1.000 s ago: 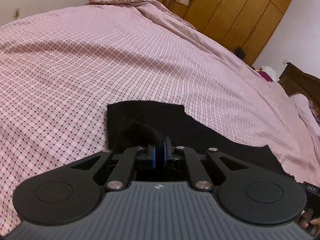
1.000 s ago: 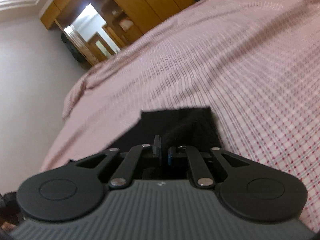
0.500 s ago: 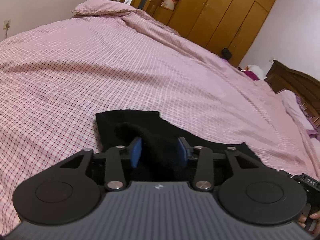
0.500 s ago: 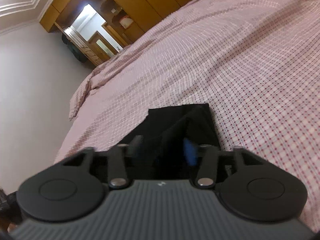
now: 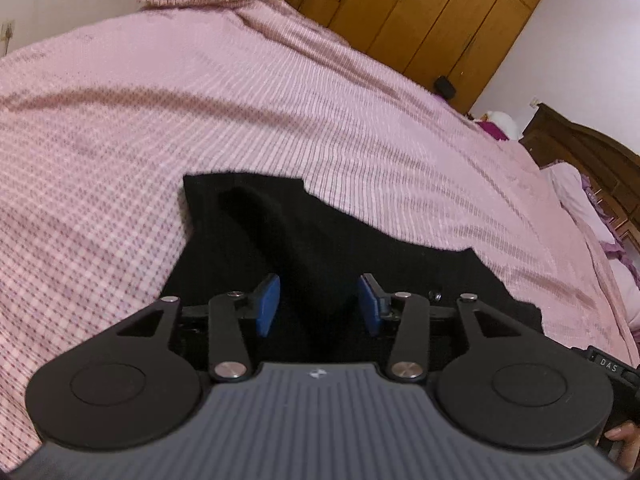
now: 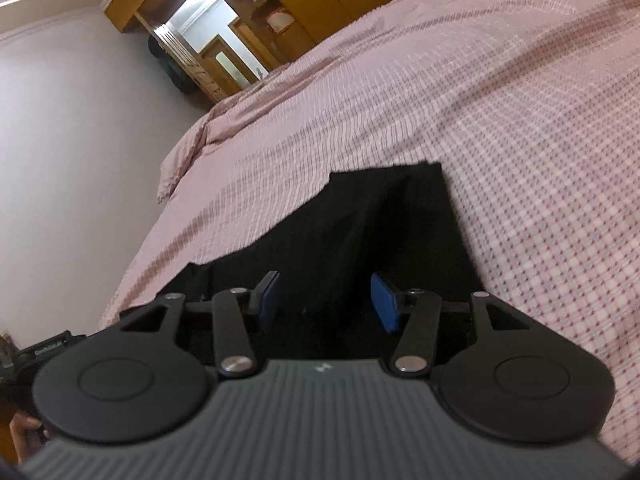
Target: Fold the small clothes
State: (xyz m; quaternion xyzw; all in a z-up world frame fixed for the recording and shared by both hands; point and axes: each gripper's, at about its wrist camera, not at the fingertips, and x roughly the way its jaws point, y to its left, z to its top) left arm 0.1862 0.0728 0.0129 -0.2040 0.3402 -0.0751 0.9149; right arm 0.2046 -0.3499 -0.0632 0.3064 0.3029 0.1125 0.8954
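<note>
A small black garment (image 5: 304, 240) lies flat on the pink checked bedspread (image 5: 200, 100), with a raised fold running up its left part. My left gripper (image 5: 319, 304) is open just above the garment's near edge, blue pads apart and holding nothing. The garment also shows in the right wrist view (image 6: 384, 220), with a raised fold near its right edge. My right gripper (image 6: 326, 300) is open over its near edge and empty. The other handle (image 6: 44, 348) shows at the left edge of the right wrist view.
The bedspread (image 6: 520, 120) stretches far beyond the garment on all sides. Wooden wardrobes (image 5: 440, 20) line the far wall. A dark wooden headboard (image 5: 592, 160) and pillows stand at the right. A lit doorway (image 6: 208, 36) is beyond the bed.
Both grippers were shut on the garment's folded edge one second ago. Both have opened and let the cloth go, and it now lies on the bed with raised folds.
</note>
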